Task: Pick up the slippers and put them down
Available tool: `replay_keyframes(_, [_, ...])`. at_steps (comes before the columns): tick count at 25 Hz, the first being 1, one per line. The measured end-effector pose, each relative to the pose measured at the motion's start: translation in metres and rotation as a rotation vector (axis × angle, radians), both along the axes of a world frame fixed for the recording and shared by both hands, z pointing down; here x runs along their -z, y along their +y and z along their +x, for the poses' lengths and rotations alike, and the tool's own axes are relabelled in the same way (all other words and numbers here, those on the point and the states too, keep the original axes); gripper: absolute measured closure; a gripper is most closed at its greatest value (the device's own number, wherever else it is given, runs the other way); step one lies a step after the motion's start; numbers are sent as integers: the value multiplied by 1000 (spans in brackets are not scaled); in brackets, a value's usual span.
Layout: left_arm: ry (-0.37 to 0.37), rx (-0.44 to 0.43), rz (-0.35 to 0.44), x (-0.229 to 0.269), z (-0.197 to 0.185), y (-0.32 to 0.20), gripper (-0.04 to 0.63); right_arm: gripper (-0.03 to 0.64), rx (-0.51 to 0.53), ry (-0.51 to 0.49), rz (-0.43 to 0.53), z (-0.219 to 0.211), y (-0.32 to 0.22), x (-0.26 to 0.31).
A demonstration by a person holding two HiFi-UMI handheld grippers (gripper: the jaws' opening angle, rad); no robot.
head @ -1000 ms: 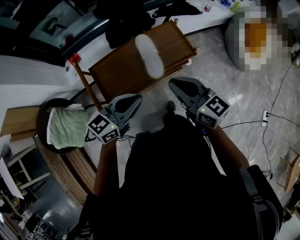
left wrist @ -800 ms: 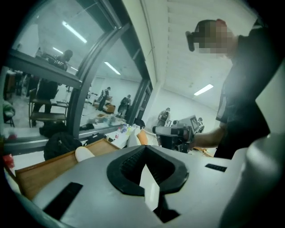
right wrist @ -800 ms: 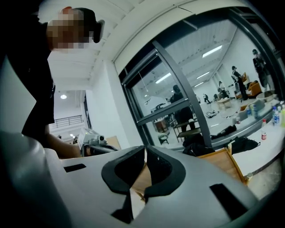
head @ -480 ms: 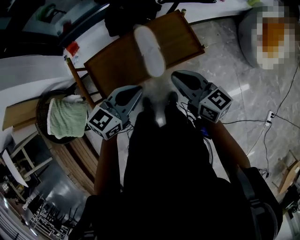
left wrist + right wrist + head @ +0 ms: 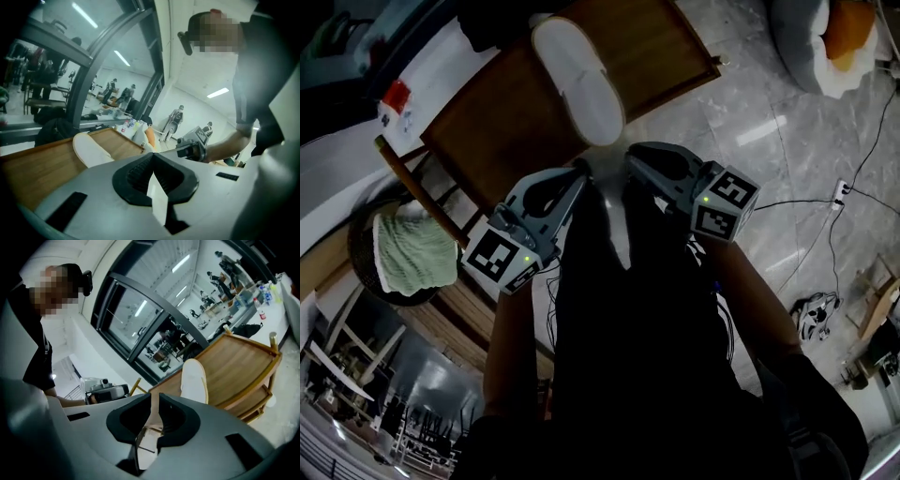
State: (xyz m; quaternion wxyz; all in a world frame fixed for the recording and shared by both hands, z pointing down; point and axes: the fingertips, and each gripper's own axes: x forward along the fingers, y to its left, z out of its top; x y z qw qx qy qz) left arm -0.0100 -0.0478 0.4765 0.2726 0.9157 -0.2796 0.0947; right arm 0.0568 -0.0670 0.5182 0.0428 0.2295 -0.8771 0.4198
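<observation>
The left gripper (image 5: 152, 156), its jaws meeting tip to tip, is pointing toward a white slipper (image 5: 91, 150) that is lying on a wooden surface (image 5: 37, 171), while the right gripper (image 5: 193, 143) is hovering just beyond.

Open-plan lab/workshop, glass partitions (image 5: 136, 319), strip lights (image 5: 220, 93), floor cables (image 5: 797, 200), ppl (image 5: 177, 119) standing about

Occlusion notes, head view.
Held slipper (image 5: 617, 230) shows only as a pale strip between left gripper (image 5: 581, 173) and right gripper (image 5: 632, 157), its lower part lost against the person's dark torso (image 5: 656, 375); chair (image 5: 487, 122) cut by top edge.
</observation>
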Motion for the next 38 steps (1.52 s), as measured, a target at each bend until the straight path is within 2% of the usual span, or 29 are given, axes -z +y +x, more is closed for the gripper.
replay_keyframes(5, [37,-27,-69,-29,8,5,585,586,-54,-46,-121,-2,8,-47])
replay_keyframes(8, [61,-32,-62,-41,7,4,585,586,-85,-82,-193,-4,8,-68])
replay_keyframes(13, [109,-26,-60,-56,13,0,586,581,-95,-78,-276,7,16,-101])
replay_keyframes(14, [113,-26,-53,-57,14,-1,585,549,-105,-83,-303,9,17,-107])
replay_keyframes(15, [114,-24,-43,-57,13,-2,586,482,-117,-95,-334,9,19,-112])
replay_keyframes(18, [98,-8,-16,-60,10,-4,586,469,-155,-174,-412,6,21,-122])
replay_keyframes(22, [68,-11,-35,-72,12,0,584,468,-225,-295,-511,3,13,-132])
replay_keyframes(26, [122,0,-51,-76,14,2,586,469,-241,-331,-566,1,14,-145])
replay_keyframes(33, [126,-14,-49,-84,15,2,586,469,-269,-428,-610,-5,8,-145])
replay_keyframes(38, [118,-28,-38,-84,18,3,586,469,-258,-434,-603,-10,2,-146])
